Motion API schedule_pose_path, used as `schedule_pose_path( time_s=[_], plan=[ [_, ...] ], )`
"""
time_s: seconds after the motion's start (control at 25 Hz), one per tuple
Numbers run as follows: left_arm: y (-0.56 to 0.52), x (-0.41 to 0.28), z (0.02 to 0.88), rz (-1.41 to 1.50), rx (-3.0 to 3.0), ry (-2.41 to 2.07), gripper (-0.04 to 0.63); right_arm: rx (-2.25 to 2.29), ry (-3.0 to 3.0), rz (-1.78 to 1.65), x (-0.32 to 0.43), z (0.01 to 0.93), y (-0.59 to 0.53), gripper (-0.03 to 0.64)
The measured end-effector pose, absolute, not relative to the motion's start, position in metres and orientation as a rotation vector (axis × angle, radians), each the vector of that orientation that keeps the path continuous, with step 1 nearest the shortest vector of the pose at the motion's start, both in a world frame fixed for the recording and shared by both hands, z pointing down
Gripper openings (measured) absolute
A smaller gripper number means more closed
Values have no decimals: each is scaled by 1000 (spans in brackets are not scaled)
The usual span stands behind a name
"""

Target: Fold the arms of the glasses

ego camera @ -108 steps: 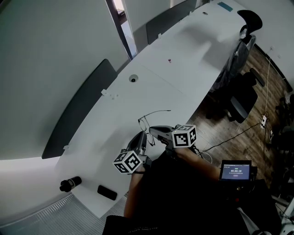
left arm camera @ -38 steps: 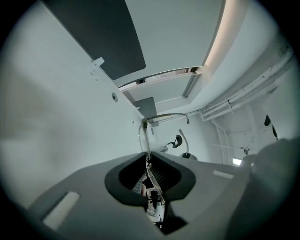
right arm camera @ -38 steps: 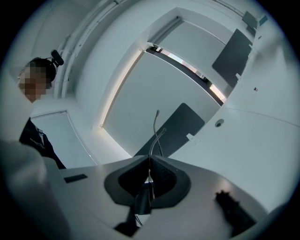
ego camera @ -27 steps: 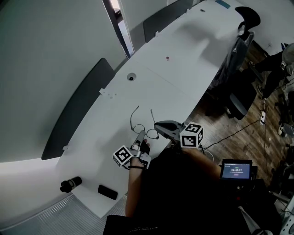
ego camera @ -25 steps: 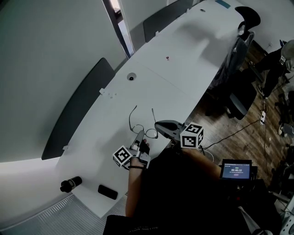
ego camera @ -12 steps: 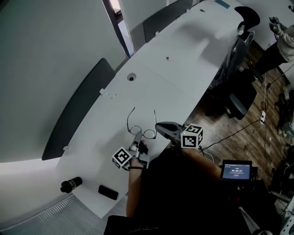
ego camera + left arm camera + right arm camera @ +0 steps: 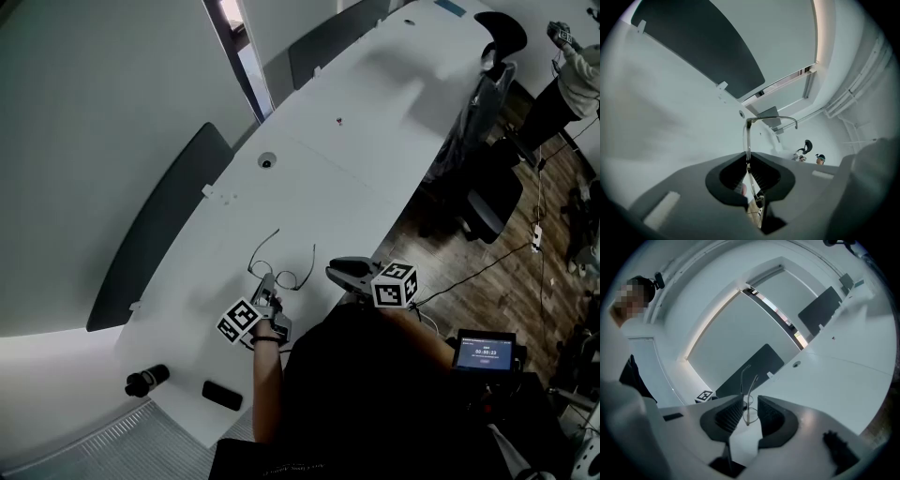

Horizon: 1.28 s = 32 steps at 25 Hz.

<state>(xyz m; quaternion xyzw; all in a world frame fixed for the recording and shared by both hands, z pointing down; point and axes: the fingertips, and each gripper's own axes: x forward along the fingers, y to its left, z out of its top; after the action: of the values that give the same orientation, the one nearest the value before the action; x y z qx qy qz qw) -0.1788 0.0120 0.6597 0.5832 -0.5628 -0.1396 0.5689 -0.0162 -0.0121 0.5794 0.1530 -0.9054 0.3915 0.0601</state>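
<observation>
Thin wire-framed glasses [image 7: 300, 278]: one pair, both arms unfolded. The grey left gripper [image 7: 749, 166] pinches their frame. The grey right gripper [image 7: 749, 413] has just opened its jaws, which grip nothing.

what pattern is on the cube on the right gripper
Black-and-white square markers cover the visible faces of the cube. It shows best in the head view.

Head view looks steeply down on the table [image 7: 356, 159]; both gripper views, close in, share the glasses [image 7: 748, 136]
</observation>
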Motion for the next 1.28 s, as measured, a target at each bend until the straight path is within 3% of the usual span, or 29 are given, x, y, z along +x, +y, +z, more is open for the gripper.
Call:
schedule_pose_path(
  time_s=[0.48,0.8,1.0,1.28],
  plan=[
    [37,-199,724,-368,1059,-1389,35,513,-2810,1344,-3,576,-8,87],
    [42,-192,752,-325,944,-1389,44,453,-2830,1290,-11,573,-4,11],
    [42,-189,758,-333,941,-1344,137,410,-2812,1214,-21,574,1,6],
    [50,-203,734,-376,984,-1418,163,386,-2797,1206,-21,575,4,6]
  ],
)
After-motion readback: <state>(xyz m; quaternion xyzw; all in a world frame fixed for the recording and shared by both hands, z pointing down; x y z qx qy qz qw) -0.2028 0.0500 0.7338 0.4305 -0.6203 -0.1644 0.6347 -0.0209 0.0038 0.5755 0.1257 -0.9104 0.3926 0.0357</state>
